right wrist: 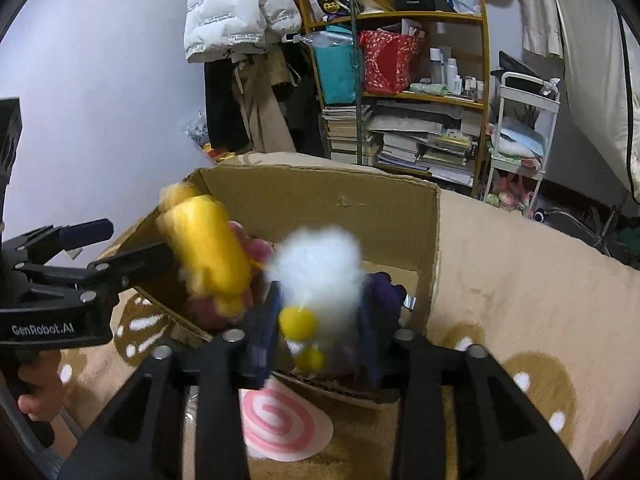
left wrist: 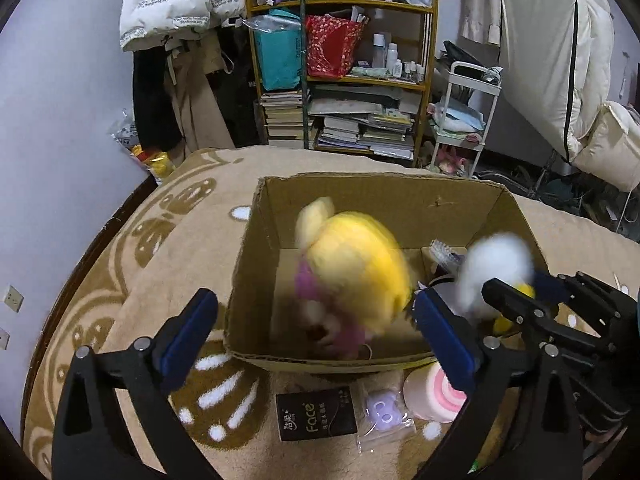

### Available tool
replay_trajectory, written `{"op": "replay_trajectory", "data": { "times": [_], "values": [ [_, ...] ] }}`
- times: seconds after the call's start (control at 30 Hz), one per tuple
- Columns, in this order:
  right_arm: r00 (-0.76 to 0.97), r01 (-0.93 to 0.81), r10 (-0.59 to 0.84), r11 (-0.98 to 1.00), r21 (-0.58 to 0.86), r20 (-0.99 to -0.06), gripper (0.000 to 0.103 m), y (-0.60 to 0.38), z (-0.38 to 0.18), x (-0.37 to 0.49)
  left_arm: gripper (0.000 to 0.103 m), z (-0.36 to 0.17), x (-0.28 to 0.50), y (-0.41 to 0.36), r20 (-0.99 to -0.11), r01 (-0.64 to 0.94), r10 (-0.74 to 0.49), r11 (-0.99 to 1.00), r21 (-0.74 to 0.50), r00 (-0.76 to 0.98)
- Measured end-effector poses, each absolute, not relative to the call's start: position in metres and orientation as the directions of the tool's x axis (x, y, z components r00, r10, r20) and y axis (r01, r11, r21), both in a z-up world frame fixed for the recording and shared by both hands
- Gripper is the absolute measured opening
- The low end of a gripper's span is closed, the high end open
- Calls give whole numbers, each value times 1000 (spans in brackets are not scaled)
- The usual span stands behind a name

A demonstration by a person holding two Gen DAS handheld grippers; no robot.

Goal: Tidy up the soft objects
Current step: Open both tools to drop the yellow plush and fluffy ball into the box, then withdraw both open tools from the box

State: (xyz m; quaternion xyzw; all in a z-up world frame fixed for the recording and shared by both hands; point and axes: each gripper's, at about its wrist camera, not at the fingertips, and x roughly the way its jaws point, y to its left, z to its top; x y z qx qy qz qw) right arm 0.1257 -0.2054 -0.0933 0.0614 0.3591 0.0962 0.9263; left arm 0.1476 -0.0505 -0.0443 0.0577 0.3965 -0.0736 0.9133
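Yellow-haired plush doll in pink (left wrist: 352,276): blurred, inside the open brown cardboard box (left wrist: 400,200), clear of both pads.
Left gripper (left wrist: 316,332): spread wide, empty.
Right gripper (right wrist: 320,320): clamped on fluffy white plush with yellow feet (right wrist: 316,272), above the box's near edge.
Pink-swirl round cushion (right wrist: 280,420): on beige blanket (right wrist: 520,280), before box.

A wooden shelf (left wrist: 340,76) fills the upper middle of the frame, holding a teal bag (left wrist: 278,60), a red patterned bag (left wrist: 332,46) and stacked books (left wrist: 360,128). A white puffer jacket (left wrist: 168,4) hangs at the upper left. A white trolley (left wrist: 466,116) stands right of the shelf. At the bottom, a dark packet (left wrist: 316,414) lies on the tan patterned blanket (left wrist: 120,288), apparently printed "Face".
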Motion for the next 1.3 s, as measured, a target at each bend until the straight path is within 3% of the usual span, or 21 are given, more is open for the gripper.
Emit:
{"op": "replay_trajectory", "data": {
  "times": [0.03, 0.17, 0.23, 0.4, 0.87, 1.3],
  "values": [
    [731, -130, 218, 975, 182, -647, 58, -206, -91, 123, 99, -43, 146, -50, -731, 178, -84, 983, 51, 677],
    [746, -118, 206, 977, 178, -633, 72, -207, -82, 112, 99, -38, 139, -46, -731, 177, -71, 982, 70, 679],
    [750, -108, 200, 977, 182, -631, 88, -208, -79, 105, 99, -36, 135, -45, -738, 185, -66, 979, 81, 671],
    [755, -96, 199, 976, 195, -625, 101, -208, -67, 82, 99, -31, 121, -37, -755, 187, -49, 977, 98, 654],
    [624, -39, 242, 959, 279, -743, 101, -204, -63, 32, 99, -26, 79, -17, -831, 186, -50, 980, 65, 554],
    [462, -36, 274, 956, 290, -844, 101, -183, -104, 33, 99, -67, 96, -13, -929, 157, -32, 987, 28, 369]
  ]
}}
